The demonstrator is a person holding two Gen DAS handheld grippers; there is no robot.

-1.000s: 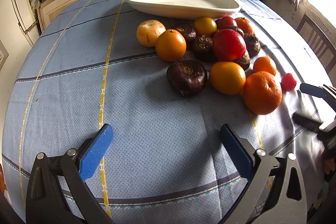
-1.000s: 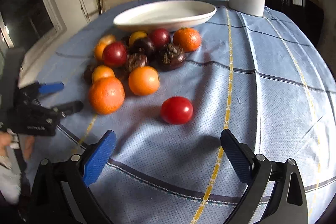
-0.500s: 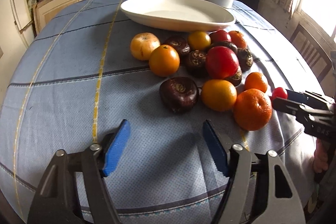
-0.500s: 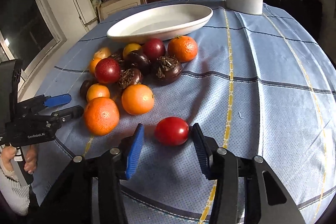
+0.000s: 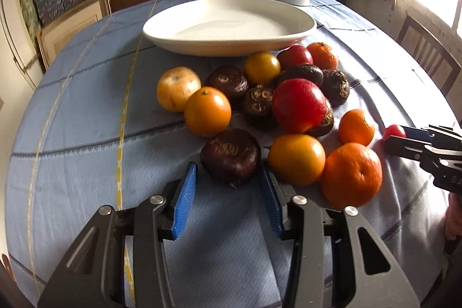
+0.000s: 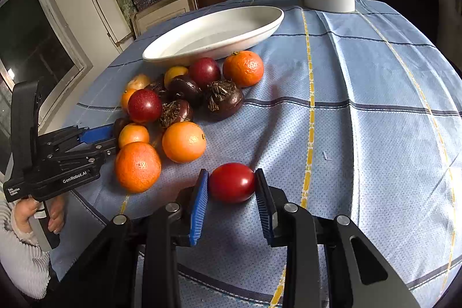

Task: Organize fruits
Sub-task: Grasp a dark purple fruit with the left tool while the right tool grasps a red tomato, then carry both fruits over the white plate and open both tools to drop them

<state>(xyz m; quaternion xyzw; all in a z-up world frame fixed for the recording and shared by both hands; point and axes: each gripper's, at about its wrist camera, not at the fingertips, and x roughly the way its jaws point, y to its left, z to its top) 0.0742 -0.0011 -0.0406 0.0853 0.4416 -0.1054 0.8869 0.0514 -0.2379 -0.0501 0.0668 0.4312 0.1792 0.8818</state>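
1. While both grippers work the fruit pile, the right gripper (image 6: 231,189) has its pads touching both sides of the red tomato (image 6: 232,182), apparently clamped, near the table's (image 6: 389,106) front edge.
2. Left gripper (image 5: 228,186) straddles the dark chestnut-like fruit (image 5: 230,155), jaws not yet touching it.
3. Next, I judge: lift each fruit to the white dish (image 5: 228,25) toward the far edge.

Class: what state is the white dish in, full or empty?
Empty. The white dish shows a bare interior; every fruit, like the red tomato, lies on the tablecloth.
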